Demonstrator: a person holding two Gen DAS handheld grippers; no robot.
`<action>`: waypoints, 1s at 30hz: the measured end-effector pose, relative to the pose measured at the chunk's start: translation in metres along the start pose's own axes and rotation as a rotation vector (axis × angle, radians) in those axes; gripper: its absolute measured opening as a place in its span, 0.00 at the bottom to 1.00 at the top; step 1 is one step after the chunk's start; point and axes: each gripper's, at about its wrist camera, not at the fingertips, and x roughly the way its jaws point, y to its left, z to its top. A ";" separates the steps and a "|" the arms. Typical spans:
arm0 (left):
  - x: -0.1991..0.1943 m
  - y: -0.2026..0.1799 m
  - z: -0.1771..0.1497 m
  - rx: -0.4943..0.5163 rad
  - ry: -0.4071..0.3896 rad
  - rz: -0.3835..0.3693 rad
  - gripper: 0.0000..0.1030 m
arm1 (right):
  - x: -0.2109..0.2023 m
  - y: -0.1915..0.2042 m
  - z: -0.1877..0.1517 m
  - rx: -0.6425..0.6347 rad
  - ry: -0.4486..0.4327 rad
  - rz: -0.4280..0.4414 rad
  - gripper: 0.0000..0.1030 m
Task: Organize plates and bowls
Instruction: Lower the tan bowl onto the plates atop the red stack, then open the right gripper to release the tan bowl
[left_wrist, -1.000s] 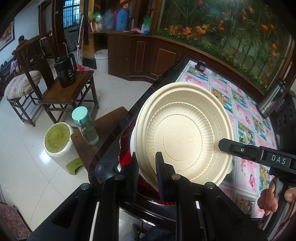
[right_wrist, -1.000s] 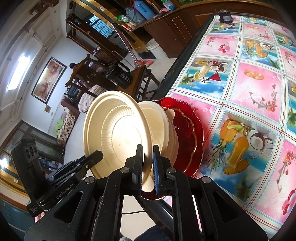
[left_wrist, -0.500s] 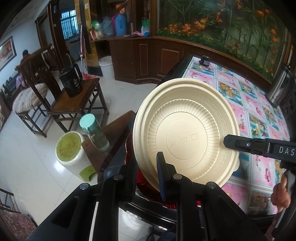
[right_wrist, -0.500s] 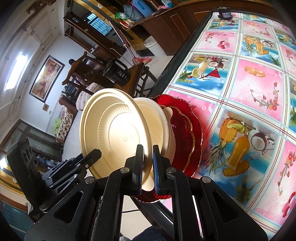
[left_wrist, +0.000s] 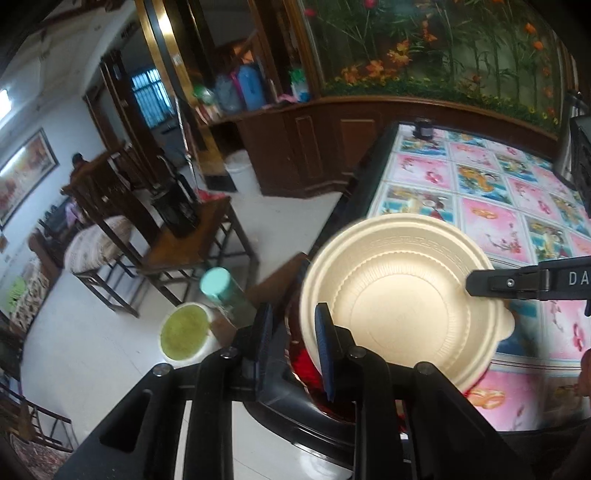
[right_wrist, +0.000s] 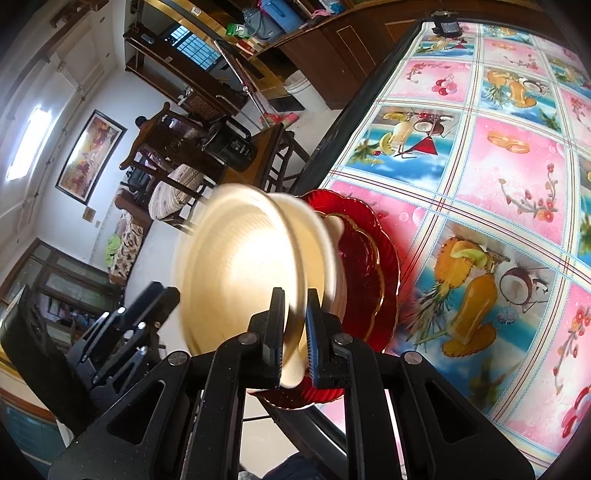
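Observation:
A cream plastic bowl (left_wrist: 402, 299) lies on a stack of cream bowls and red glass plates (right_wrist: 373, 266) at the near corner of the table. My right gripper (right_wrist: 295, 328) is shut on the top cream bowl's (right_wrist: 240, 273) rim; it also shows in the left wrist view (left_wrist: 476, 284) at the bowl's right edge. My left gripper (left_wrist: 293, 332) is open, its jaws apart beside the bowl's left rim, holding nothing. It shows in the right wrist view (right_wrist: 147, 306) to the left of the bowl.
The table has a pink and blue fruit-pattern cloth (right_wrist: 498, 177) stretching away. A small black object (left_wrist: 423, 129) sits at its far corner. Left of the table are wooden chairs (left_wrist: 166, 236), a teal-capped bottle (left_wrist: 221, 291) and a white bucket (left_wrist: 186, 330).
My left gripper has let go of the cream bowl's rim and opened. The bowl has dropped from tilted to flatter onto the stack, still held by my right gripper.

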 end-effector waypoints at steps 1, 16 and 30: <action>0.000 0.001 0.000 -0.001 0.000 -0.001 0.23 | 0.000 0.000 0.000 0.000 0.001 -0.003 0.11; 0.007 0.004 -0.002 -0.009 0.022 -0.005 0.27 | 0.004 -0.003 0.004 0.016 -0.030 -0.018 0.11; -0.004 0.009 -0.001 -0.058 -0.043 0.031 0.69 | -0.042 0.030 -0.007 -0.190 -0.280 -0.051 0.48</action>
